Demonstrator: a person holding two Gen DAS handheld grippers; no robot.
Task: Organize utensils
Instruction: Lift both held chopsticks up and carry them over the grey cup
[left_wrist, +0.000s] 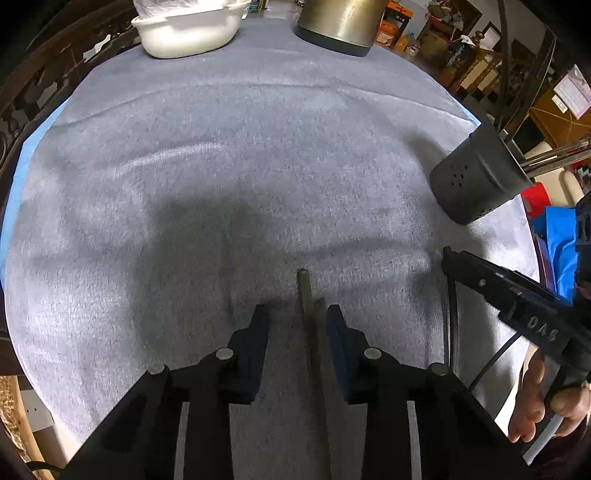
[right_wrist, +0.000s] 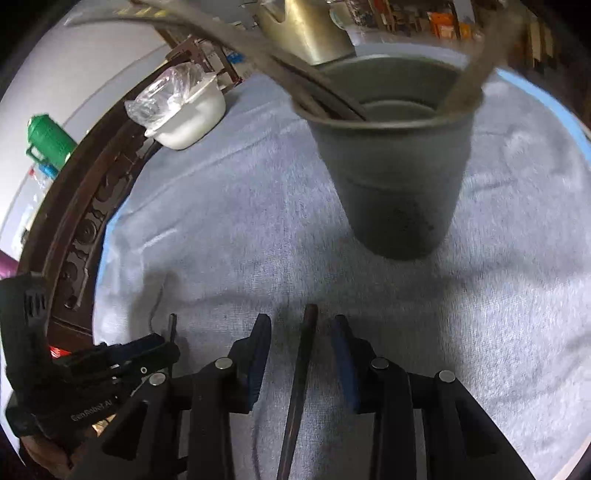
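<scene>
Left wrist view, nearest: the left hand-held gripper (left_wrist: 297, 314) fills the bottom of the frame, its jaws part open around a thin utensil handle (left_wrist: 308, 314) that runs up the middle. The handle sits closer to the right pad; a clear gap shows on the left, so it is bracketed, not pinched.
Left wrist view, surface: a grey cloth (left_wrist: 221, 166) covers the bench, and the handle's tip lies on it at lower centre.
Left wrist view, right edge: a dark holder cup (left_wrist: 476, 177) with small holes stands at centre right, utensils sticking out of it; below it comes the right hand-held gripper (left_wrist: 448, 256), carried by a person's hand (left_wrist: 535, 402).
Left wrist view, top: a white tub (left_wrist: 184, 33) and a metal pot (left_wrist: 340, 26), well apart from the work.
Right wrist view, nearest: the right hand-held gripper (right_wrist: 301, 325) stands with jaws apart, a slim dark utensil (right_wrist: 301, 369) between them touching neither pad.
Right wrist view, target: the holder cup (right_wrist: 395, 166) is upright at upper centre, already holding several handles.
Right wrist view, lower left: the left hand-held gripper (right_wrist: 162, 343).
Handling: both pieces look stiff, light and smooth, probably slippery; I would pinch mid-handle, squarely across the pads.
</scene>
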